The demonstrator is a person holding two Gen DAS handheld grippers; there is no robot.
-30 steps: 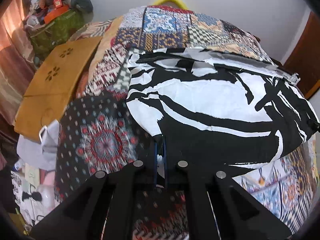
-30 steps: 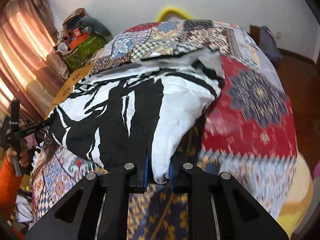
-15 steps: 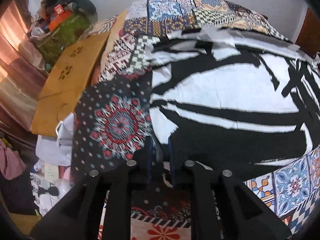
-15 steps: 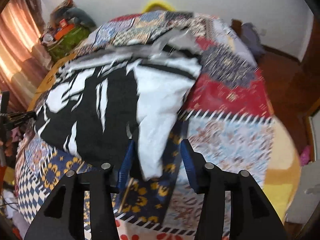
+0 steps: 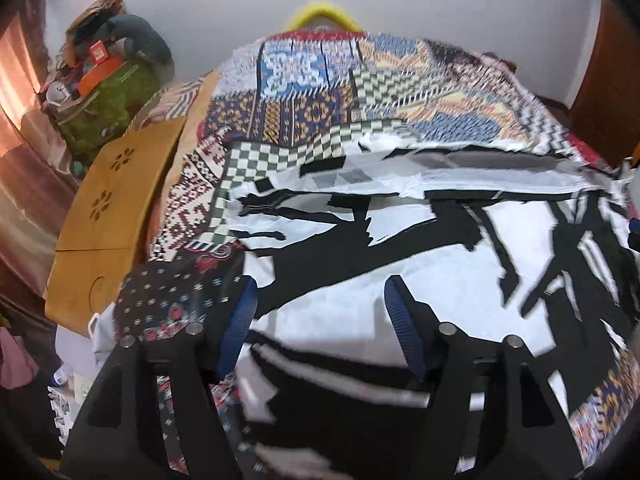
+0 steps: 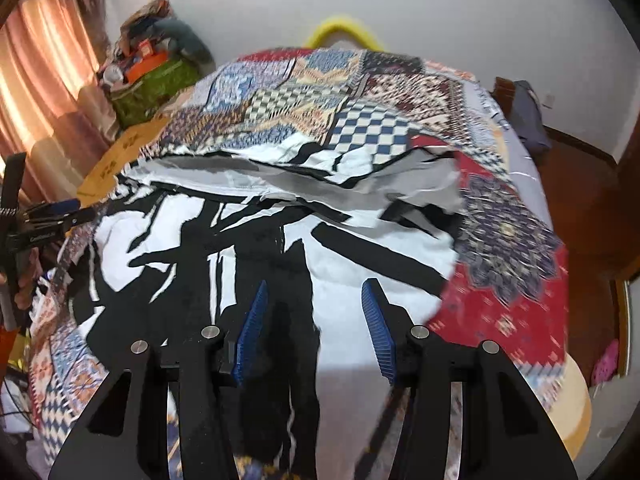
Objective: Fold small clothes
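Both grippers open over the garment, nothing clamped.

Left gripper (image 5: 320,292) jaws spread wide, no cloth between the blue pads; right gripper (image 6: 312,300) same, jaws apart. Black-and-white garment (image 5: 420,248) lies spread on the patchwork bedspread (image 5: 320,92), far edge folded over showing a grey-white underside. Wooden board (image 5: 108,200) sits beside the bed on the left.
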